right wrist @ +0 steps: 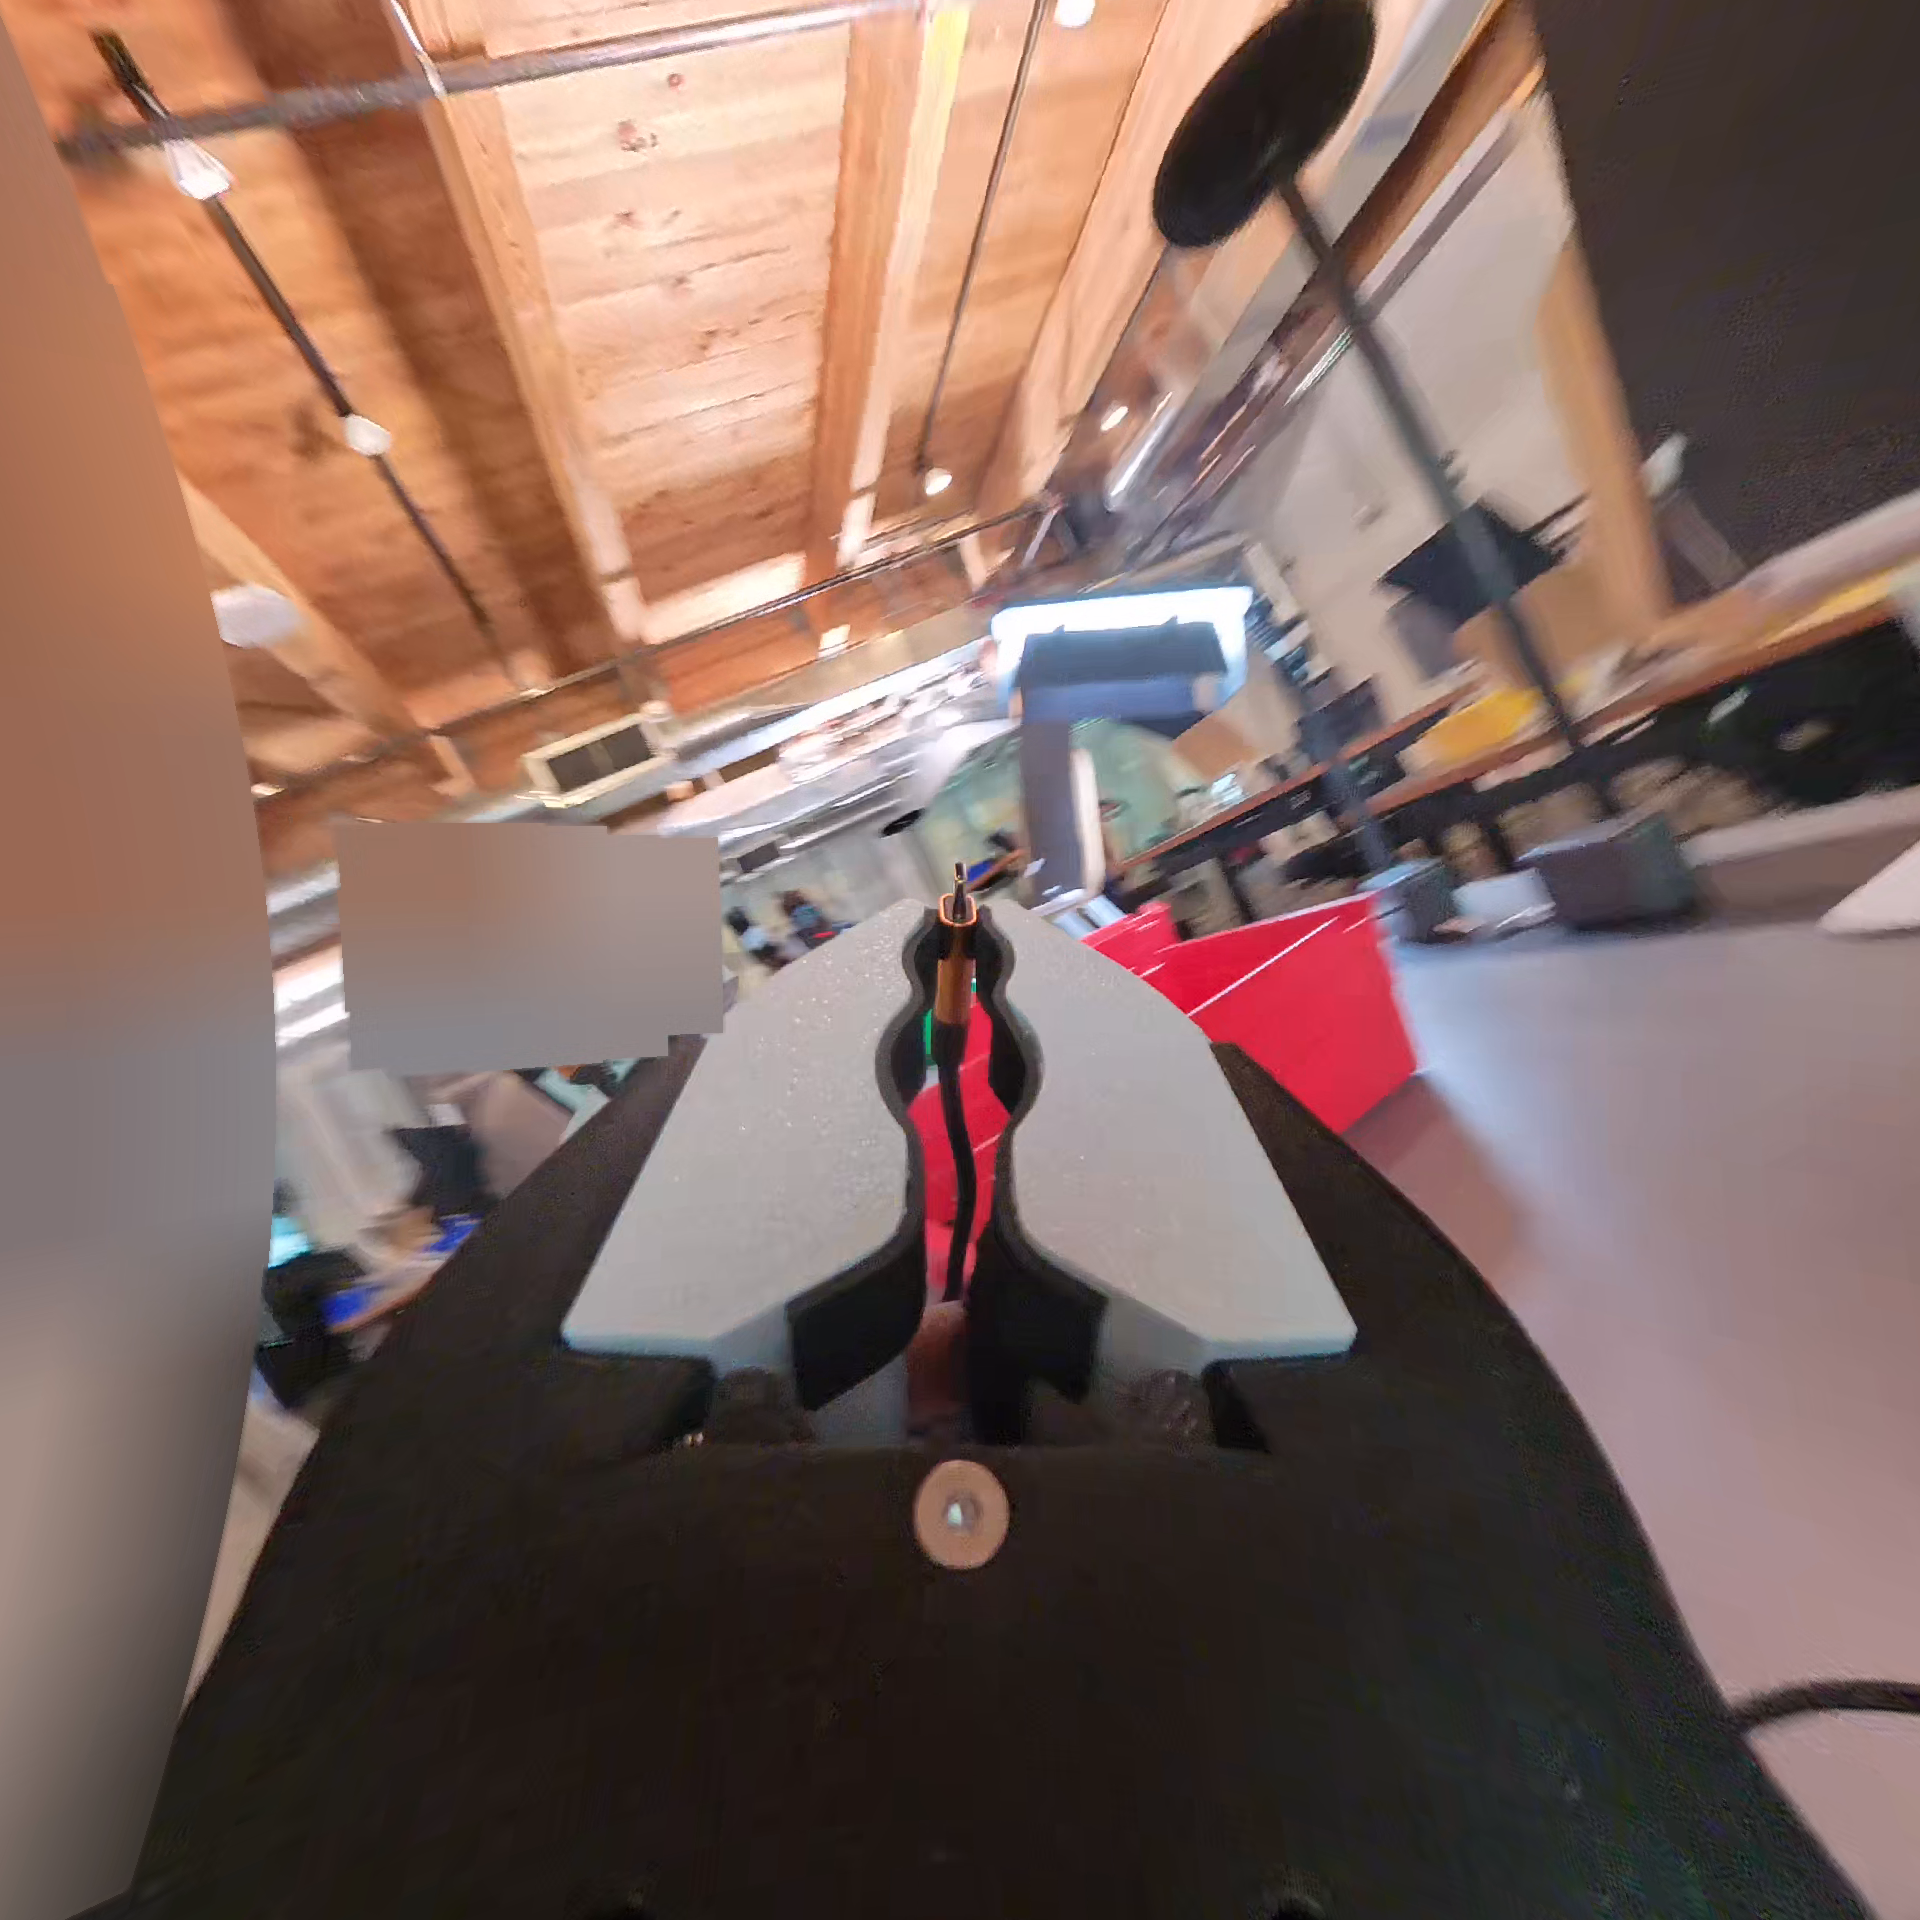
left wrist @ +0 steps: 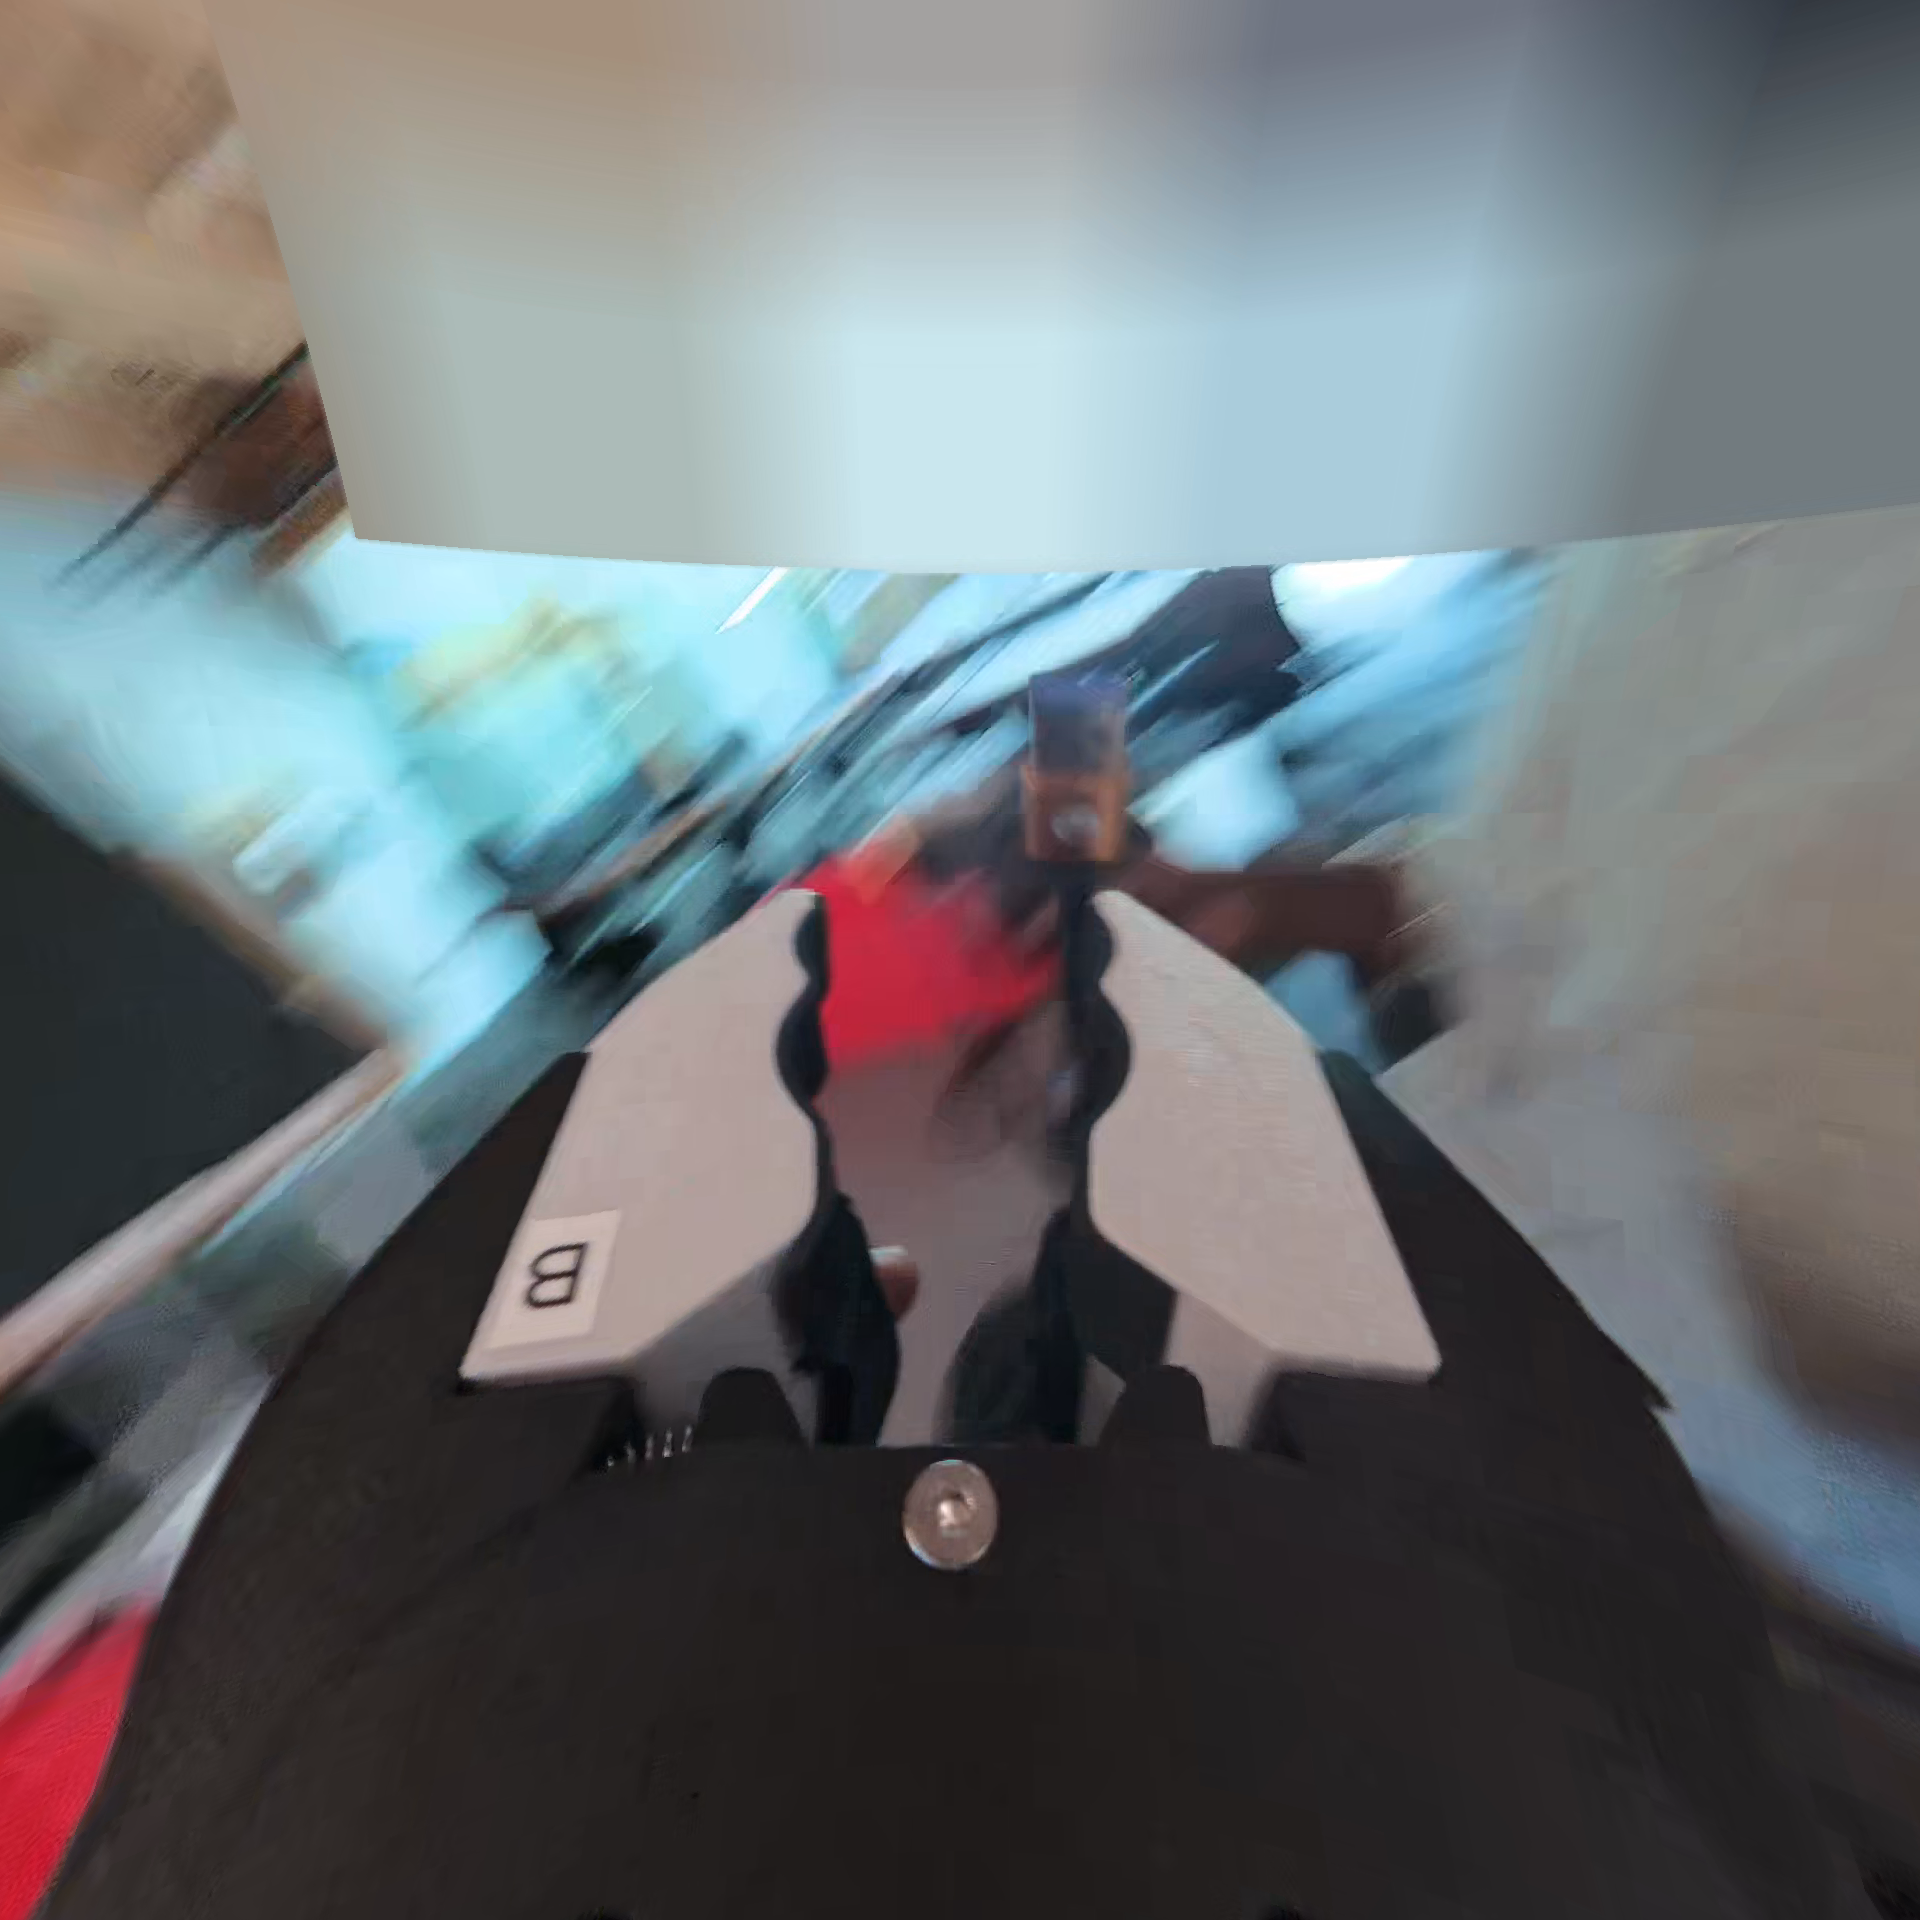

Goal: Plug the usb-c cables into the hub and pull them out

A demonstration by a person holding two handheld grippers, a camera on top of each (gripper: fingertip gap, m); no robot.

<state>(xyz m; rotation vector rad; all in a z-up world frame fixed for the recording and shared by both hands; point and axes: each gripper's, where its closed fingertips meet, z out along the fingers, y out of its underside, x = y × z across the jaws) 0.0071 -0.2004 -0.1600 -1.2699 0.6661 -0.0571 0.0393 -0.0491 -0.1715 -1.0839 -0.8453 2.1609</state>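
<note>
Wooden ceiling beams (right wrist: 665,312) fill the upper half of your right wrist view, with workbenches (right wrist: 1455,748) at the right edge and red bins (right wrist: 1299,987) just beyond the fingertips on a grey table (right wrist: 1621,1195). Your right gripper (right wrist: 961,920) is pinched nearly closed on a usb-c cable (right wrist: 954,1143): the black cord runs up the narrow gap between the grey fingers (right wrist: 790,1122), and its copper-coloured plug (right wrist: 954,961) sticks out past the tips at the frame's centre, pointing away from the camera, tilted up toward the ceiling. Your left wrist view is heavily smeared by motion. Your left gripper (left wrist: 956,914) stands wide apart, and the gap between its tips holds nothing. A dark cord (left wrist: 1081,997) lies against the inner face of the finger on the right of that frame, and just above the tips hangs a small brown and dark block (left wrist: 1075,769) that is too blurred to name. Red (left wrist: 914,966) shows behind the gap. You cannot see the hub clearly in either view.
</note>
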